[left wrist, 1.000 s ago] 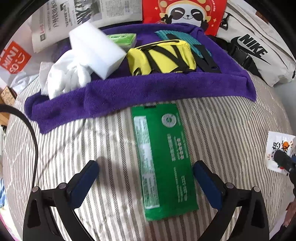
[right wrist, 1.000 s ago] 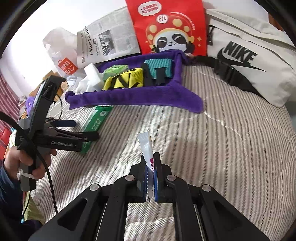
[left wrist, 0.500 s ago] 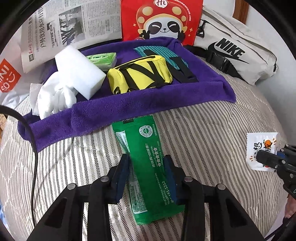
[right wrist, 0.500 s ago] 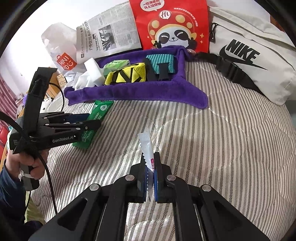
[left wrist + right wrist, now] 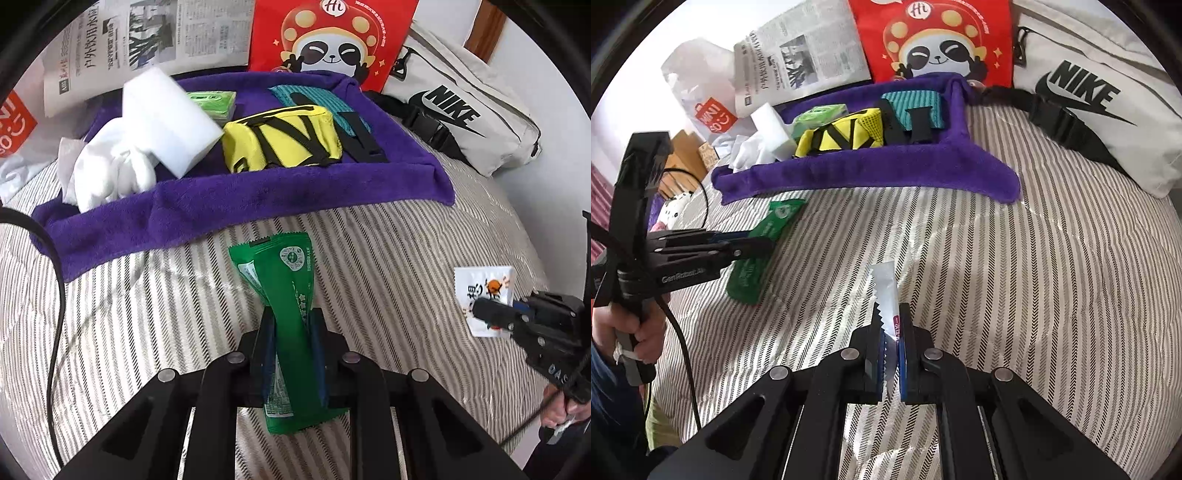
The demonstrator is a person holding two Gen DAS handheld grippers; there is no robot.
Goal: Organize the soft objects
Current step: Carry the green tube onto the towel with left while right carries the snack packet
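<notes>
Two packets outstanding: left tongs [image 5: 291, 332] are clenching the green packet [image 5: 284, 291] above the striped bed [image 5: 388, 266]; right tongs [image 5: 891, 332] are pinching a white sachet [image 5: 884, 291]. Five items are lying on the purple towel [image 5: 221, 206].

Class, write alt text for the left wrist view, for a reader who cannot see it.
The left gripper pinches a green packet above a striped bedspread. Behind it, a purple towel holds a yellow pouch and a white sponge; the right gripper holds a white sachet.
</notes>
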